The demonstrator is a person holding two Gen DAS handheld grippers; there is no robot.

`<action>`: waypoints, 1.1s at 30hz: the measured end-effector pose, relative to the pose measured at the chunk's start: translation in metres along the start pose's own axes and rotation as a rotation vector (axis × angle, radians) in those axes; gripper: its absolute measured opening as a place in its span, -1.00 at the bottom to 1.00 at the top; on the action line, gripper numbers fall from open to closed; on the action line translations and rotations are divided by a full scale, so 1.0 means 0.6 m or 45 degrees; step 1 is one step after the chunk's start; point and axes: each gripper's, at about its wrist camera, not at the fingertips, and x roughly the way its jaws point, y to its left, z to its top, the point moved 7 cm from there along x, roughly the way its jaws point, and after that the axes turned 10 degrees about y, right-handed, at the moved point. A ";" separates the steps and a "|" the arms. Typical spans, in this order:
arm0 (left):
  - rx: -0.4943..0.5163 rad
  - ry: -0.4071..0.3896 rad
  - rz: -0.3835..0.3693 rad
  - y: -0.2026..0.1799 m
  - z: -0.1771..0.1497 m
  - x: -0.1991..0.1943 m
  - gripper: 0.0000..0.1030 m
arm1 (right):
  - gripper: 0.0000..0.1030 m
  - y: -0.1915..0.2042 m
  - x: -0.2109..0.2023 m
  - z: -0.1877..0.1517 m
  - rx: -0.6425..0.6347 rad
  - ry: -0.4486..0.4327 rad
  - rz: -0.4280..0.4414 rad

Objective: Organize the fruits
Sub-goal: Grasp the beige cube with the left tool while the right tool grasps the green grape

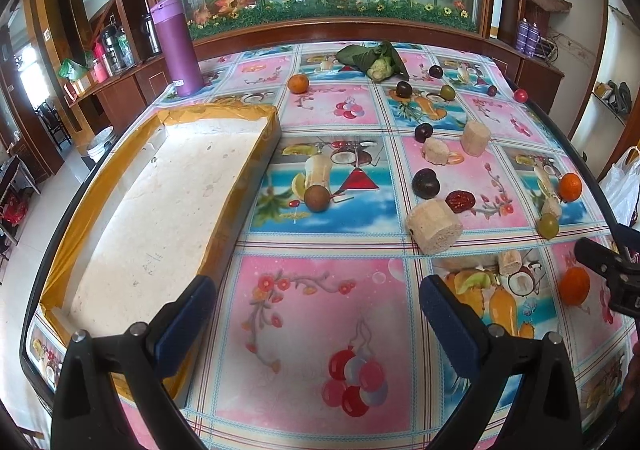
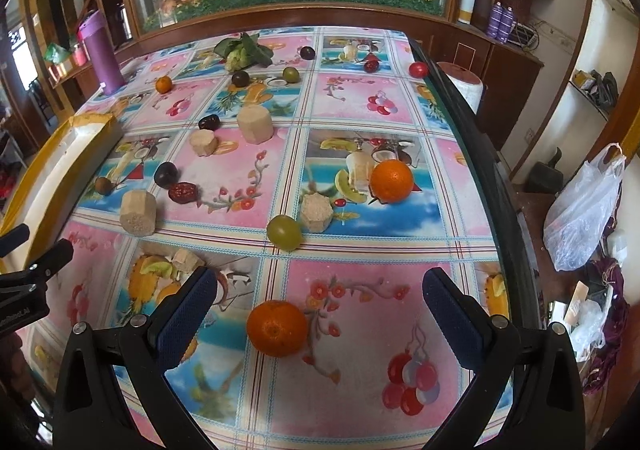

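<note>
Fruits lie scattered on the patterned tablecloth. In the right wrist view an orange (image 2: 277,328) sits just ahead of my open right gripper (image 2: 320,314), left of centre between its fingers. A second orange (image 2: 391,181), a green grape (image 2: 284,232), a dark plum (image 2: 165,174) and a red date (image 2: 183,192) lie further off. My left gripper (image 1: 318,314) is open and empty over bare cloth, beside the white tray with yellow rim (image 1: 256,153). In the left wrist view I see a brown fruit (image 1: 317,198), a plum (image 1: 425,183) and oranges (image 1: 574,286) (image 1: 298,83).
Beige cylindrical blocks (image 1: 434,225) (image 2: 255,124) stand among the fruits. A purple flask (image 1: 178,45) stands at the back left, leafy greens (image 1: 376,59) at the back. The table's right edge (image 2: 492,185) drops to the floor with a plastic bag (image 2: 584,209).
</note>
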 end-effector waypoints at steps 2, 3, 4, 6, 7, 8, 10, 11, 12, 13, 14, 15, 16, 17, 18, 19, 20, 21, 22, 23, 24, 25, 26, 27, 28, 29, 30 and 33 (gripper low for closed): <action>0.003 0.010 0.000 -0.001 -0.002 0.001 1.00 | 0.79 0.001 0.013 0.006 -0.006 0.016 0.030; 0.007 0.013 0.001 -0.002 -0.003 0.002 1.00 | 0.71 0.004 0.022 0.008 -0.009 0.038 0.056; 0.012 0.018 0.000 -0.003 -0.004 0.003 1.00 | 0.53 0.006 0.031 0.008 -0.007 0.058 0.078; 0.022 0.021 -0.004 -0.006 -0.006 0.003 1.00 | 0.22 0.012 0.047 0.005 -0.009 0.100 0.130; 0.026 0.022 -0.004 -0.008 -0.007 0.002 1.00 | 0.18 0.015 0.053 0.003 -0.007 0.116 0.147; 0.030 0.022 -0.004 -0.009 -0.008 0.002 1.00 | 0.17 0.017 0.058 0.003 -0.005 0.127 0.162; 0.033 0.026 -0.003 -0.011 -0.008 0.002 1.00 | 0.06 0.023 0.065 0.005 -0.016 0.132 0.178; 0.033 0.030 -0.006 -0.012 -0.007 0.003 1.00 | 0.05 0.026 0.067 0.008 -0.029 0.129 0.176; 0.031 0.035 -0.009 -0.012 -0.007 0.004 1.00 | 0.05 0.030 0.068 0.011 -0.047 0.125 0.178; 0.028 0.039 -0.010 -0.013 -0.007 0.004 1.00 | 0.05 0.034 0.069 0.013 -0.058 0.124 0.184; 0.026 0.042 -0.011 -0.013 -0.007 0.005 1.00 | 0.04 0.035 0.070 0.016 -0.066 0.122 0.189; 0.024 0.045 -0.013 -0.014 -0.007 0.006 1.00 | -0.01 0.038 0.072 0.018 -0.077 0.119 0.194; 0.024 0.048 -0.016 -0.015 -0.007 0.006 1.00 | -0.14 0.040 0.074 0.021 -0.092 0.115 0.190; 0.025 0.050 -0.018 -0.017 -0.008 0.007 1.00 | -0.19 0.040 0.076 0.024 -0.106 0.110 0.178; 0.026 0.052 -0.018 -0.018 -0.008 0.007 1.00 | -0.23 0.039 0.078 0.027 -0.119 0.107 0.166; 0.027 0.053 -0.019 -0.020 -0.008 0.008 1.00 | -0.31 0.036 0.078 0.028 -0.124 0.102 0.165; 0.028 0.054 -0.020 -0.021 -0.007 0.009 1.00 | -0.37 0.033 0.078 0.028 -0.129 0.099 0.161; 0.030 0.057 -0.023 -0.023 -0.007 0.010 1.00 | -0.52 0.028 0.078 0.028 -0.130 0.097 0.149; 0.030 0.062 -0.025 -0.025 -0.007 0.012 1.00 | -0.55 0.025 0.078 0.028 -0.130 0.098 0.158; 0.030 0.069 -0.031 -0.026 -0.005 0.015 1.00 | -0.55 0.021 0.077 0.028 -0.119 0.102 0.181; 0.028 0.077 -0.036 -0.028 -0.004 0.017 1.00 | -0.55 0.018 0.076 0.028 -0.109 0.104 0.186; 0.026 0.081 -0.039 -0.030 -0.003 0.019 1.00 | -0.55 0.017 0.075 0.028 -0.109 0.103 0.188; 0.025 0.086 -0.041 -0.032 -0.001 0.021 1.00 | -0.55 0.018 0.076 0.028 -0.118 0.112 0.192; 0.024 0.092 -0.044 -0.035 0.001 0.022 1.00 | -0.55 0.019 0.077 0.028 -0.126 0.119 0.191; 0.025 0.093 -0.047 -0.037 0.003 0.023 1.00 | -0.55 0.020 0.077 0.028 -0.130 0.118 0.188; 0.026 0.092 -0.049 -0.040 0.005 0.024 1.00 | -0.54 0.020 0.077 0.029 -0.131 0.117 0.181; 0.029 0.092 -0.048 -0.042 0.008 0.025 1.00 | -0.54 0.021 0.078 0.030 -0.135 0.112 0.165; 0.032 0.117 -0.067 -0.051 0.016 0.034 1.00 | -0.53 0.025 0.080 0.034 -0.158 0.097 0.136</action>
